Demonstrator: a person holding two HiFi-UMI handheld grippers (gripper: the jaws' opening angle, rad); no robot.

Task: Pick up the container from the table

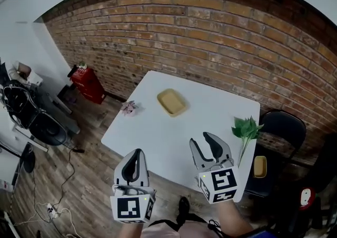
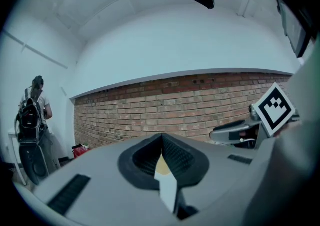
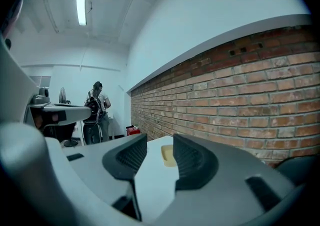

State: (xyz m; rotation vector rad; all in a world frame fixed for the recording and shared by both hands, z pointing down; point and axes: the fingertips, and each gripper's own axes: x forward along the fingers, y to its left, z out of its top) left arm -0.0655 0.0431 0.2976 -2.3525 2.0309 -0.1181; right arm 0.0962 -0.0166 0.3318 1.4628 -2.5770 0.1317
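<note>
From where I stand: one white surface [image 1: 210, 110] with one yellow container [image 1: 171, 102], one green leafy sprig [image 1: 246, 128] and one small pink thing [image 1: 129, 107] at its edge. Two grippers, the left gripper [image 1: 138, 154] and the right gripper [image 1: 205, 140]. One black chair [image 1: 287, 126] bearing one yellow item [image 1: 260, 166]. One red object [image 1: 87, 84]. One person [image 2: 32, 115] with a backpack.

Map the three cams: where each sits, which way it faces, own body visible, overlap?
Head view: on the head, steeply down at the white square table; left gripper and right gripper show.
Left gripper view: on that gripper, level toward the brick wall; shut jaws, right gripper alongside.
Right gripper view: likewise; open empty jaws, left gripper alongside.
Shared: all see the shallow yellow rectangular container.
</note>
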